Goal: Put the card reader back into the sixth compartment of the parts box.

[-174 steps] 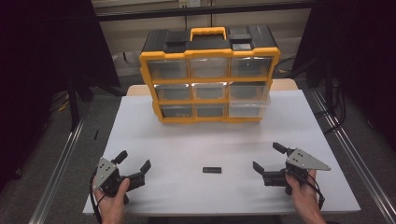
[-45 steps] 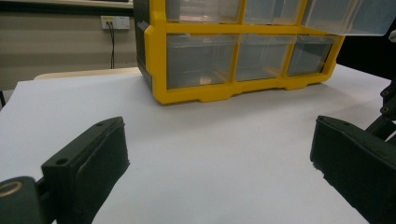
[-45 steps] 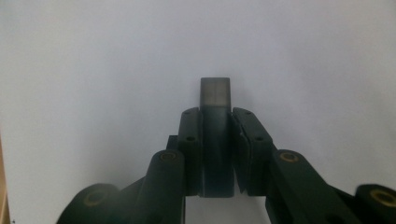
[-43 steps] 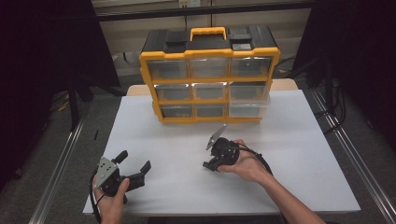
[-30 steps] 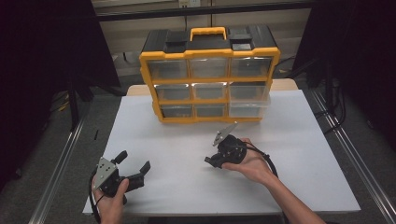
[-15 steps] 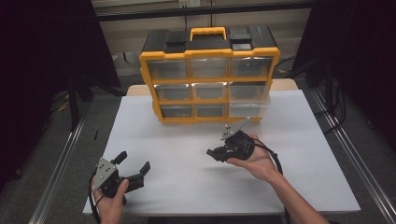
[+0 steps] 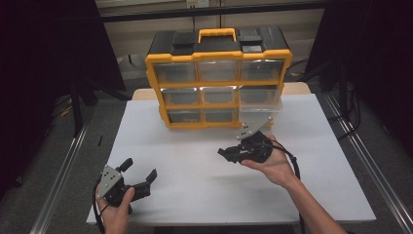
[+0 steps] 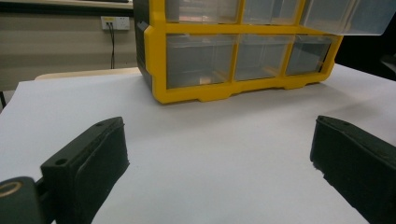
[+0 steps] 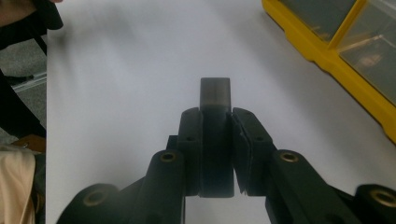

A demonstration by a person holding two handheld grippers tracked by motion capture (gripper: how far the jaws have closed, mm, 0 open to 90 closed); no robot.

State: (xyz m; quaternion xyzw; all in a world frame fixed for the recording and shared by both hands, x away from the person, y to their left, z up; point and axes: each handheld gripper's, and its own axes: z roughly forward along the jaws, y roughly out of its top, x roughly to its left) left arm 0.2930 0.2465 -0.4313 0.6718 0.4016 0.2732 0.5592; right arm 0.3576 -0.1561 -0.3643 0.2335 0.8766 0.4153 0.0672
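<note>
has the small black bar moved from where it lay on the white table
Yes. The small black bar is off the white table, clamped in the right gripper, lifted nearer the yellow drawer organiser.

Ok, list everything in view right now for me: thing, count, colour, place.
Drawer organizer: one, yellow and black, nine clear drawers, far side of the table; the lower right drawer is pulled out.
Small black block: one, dark, clamped in the right hand-held gripper.
Table: one, white top.
Wall socket: one, white, on the wall behind.
Left hand-held gripper: one, black, open, near left corner.
Right hand-held gripper: one, black, shut on the block, mid-table.
</note>
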